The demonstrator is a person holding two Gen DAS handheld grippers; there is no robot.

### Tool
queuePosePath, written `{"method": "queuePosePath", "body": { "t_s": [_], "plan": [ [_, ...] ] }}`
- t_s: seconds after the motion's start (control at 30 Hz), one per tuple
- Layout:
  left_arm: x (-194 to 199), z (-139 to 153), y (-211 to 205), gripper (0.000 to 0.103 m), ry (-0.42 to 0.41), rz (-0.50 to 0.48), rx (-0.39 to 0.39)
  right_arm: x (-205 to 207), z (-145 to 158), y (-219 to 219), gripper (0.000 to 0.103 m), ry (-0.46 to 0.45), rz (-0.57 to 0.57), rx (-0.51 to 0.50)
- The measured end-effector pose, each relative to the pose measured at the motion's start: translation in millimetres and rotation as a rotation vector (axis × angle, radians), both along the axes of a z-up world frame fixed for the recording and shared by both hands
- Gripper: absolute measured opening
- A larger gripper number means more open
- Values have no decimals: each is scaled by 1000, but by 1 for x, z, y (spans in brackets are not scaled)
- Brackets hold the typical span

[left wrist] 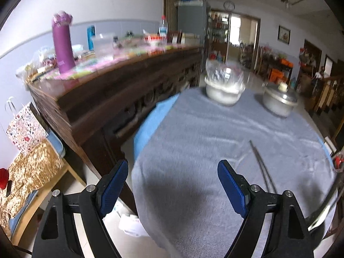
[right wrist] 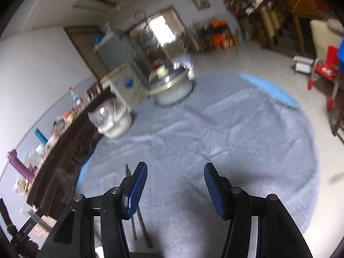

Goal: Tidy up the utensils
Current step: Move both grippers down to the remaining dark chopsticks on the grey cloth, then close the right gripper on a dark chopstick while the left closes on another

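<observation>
Blue-padded fingers (left wrist: pixel 231 188) of left gripper (left wrist: pixel 172 185) spread wide, released, holding nothing, above grey cloth (left wrist: pixel 215 133) covering round counter (right wrist: pixel 268 86). Chopsticks (left wrist: pixel 261 167) lying on cloth just right of left gripper, thin metal pair, tips pointing away. Right gripper (right wrist: pixel 175 188) likewise spread apart and empty; in right wrist view, chopsticks (right wrist: pixel 137 225) lying just beside and partly behind its left finger. White pot (left wrist: pixel 223 90) covered with clear plastic at far edge of counter. Lidded metal pot (left wrist: pixel 279 103) beside it, apart. Dark carved wooden sideboard (left wrist: pixel 111 99) along left, cluttered, carrying purple flask (left wrist: pixel 62 45) and water bottle (left wrist: pixel 163 28). Grey refrigerator (left wrist: pixel 191 21), wall clock (left wrist: pixel 229 5), bright doorway (left wrist: pixel 236 30) at far end of room. Red chair (right wrist: pixel 324 68) on tiled floor (right wrist: pixel 247 60) at right. Both views motion-blurred.
</observation>
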State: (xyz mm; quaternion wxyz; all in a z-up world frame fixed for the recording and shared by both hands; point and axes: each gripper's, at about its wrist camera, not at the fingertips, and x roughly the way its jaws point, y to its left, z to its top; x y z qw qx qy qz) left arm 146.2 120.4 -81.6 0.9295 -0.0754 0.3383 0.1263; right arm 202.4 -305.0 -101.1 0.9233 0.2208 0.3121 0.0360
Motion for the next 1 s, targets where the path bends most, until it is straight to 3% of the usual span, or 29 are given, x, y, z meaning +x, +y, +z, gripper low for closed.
{"method": "queuePosePath", "body": {
  "t_s": [0.23,0.43,0.5,0.57,0.77,1.0],
  "plan": [
    [39,-42,-11,85,134,-10,-20,89,-37,14,58,180,232,4],
    [61,-61,-17,85,197,-21,-7,144,-59,79,52,304,527,-98],
    [68,-68,-18,85,215,-21,-5,154,-65,101,43,335,601,-126],
    [72,-72,-18,85,226,-20,-4,165,-72,123,41,359,670,-149],
    [82,-82,-10,85,251,-6,-14,182,-82,169,35,378,779,-216],
    [87,-85,-9,85,253,-13,-27,188,-96,196,26,401,805,-285]
  ]
}}
